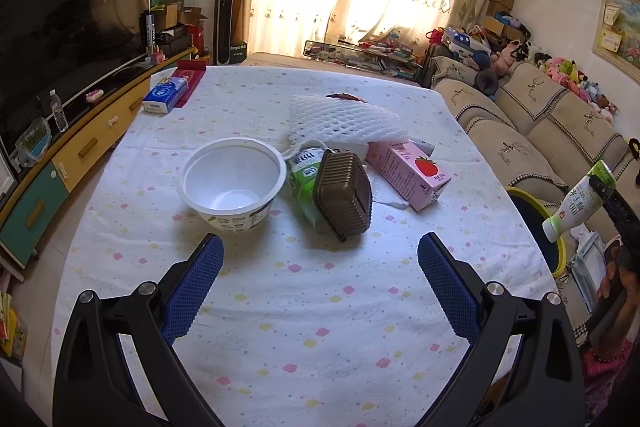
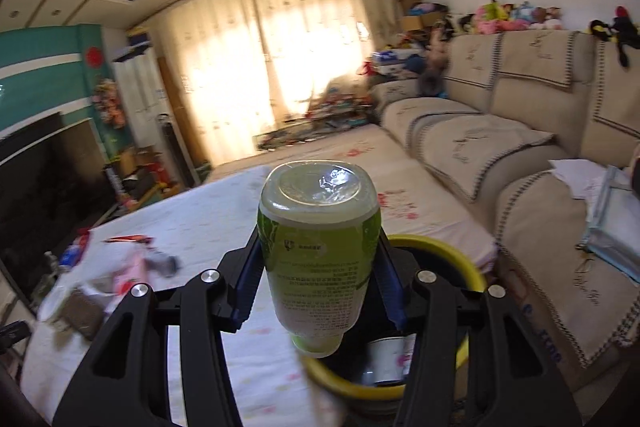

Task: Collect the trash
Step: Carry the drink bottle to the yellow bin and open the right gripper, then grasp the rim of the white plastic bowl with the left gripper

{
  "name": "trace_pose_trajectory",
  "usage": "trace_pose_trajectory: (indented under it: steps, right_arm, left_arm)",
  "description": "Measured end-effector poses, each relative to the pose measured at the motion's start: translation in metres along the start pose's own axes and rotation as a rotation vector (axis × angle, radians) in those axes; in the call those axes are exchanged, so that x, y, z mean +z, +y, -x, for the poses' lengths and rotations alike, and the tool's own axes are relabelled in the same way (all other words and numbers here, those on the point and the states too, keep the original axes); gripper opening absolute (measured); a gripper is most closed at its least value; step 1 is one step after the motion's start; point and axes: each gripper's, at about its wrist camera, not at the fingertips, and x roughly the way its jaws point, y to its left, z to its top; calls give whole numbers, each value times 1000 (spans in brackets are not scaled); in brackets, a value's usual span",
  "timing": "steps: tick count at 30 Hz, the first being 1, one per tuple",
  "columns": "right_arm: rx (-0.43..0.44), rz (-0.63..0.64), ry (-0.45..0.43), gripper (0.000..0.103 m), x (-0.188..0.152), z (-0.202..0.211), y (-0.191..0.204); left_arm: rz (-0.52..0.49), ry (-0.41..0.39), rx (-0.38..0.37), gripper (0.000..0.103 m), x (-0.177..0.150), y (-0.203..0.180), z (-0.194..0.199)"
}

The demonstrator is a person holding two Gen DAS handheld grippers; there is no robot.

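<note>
My left gripper [image 1: 320, 255] is open and empty above the table, just short of the trash pile. The pile holds a white plastic bowl [image 1: 234, 183], a green pouch [image 1: 306, 179], a brown ridged tray [image 1: 344, 197], a pink strawberry milk carton [image 1: 408, 175] and a white foam net [image 1: 344, 121]. My right gripper [image 2: 318, 275] is shut on a green and white bottle [image 2: 320, 251], held upside down over the yellow-rimmed trash bin [image 2: 440, 251]. The bottle also shows in the left wrist view [image 1: 580, 207], beside the table's right edge.
A blue tissue pack [image 1: 164, 95] lies at the table's far left corner. A beige sofa [image 1: 532, 131] runs along the right. A TV [image 1: 60, 39] on a yellow and teal cabinet [image 1: 80, 147] stands left. The bin [image 1: 536, 211] holds a can.
</note>
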Motion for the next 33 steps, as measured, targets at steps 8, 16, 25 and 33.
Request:
trace_pose_trajectory:
  steps: [8, 16, 25, 33]
  right_arm:
    - [-116, -10, 116, 49, -26, -64, -40]
    - [-135, -15, 184, 51, -47, -86, -49]
    - [-127, -7, 189, 52, -49, -84, -44]
    - [-109, 3, 192, 52, -48, -78, -35]
  left_arm:
    - [-32, 42, -7, 96, 5, -23, -25]
    - [-52, 65, -6, 96, 7, -36, -39]
    - [-27, 62, 14, 96, 7, -21, -40]
    - [-30, 30, 101, 96, 14, 10, -38]
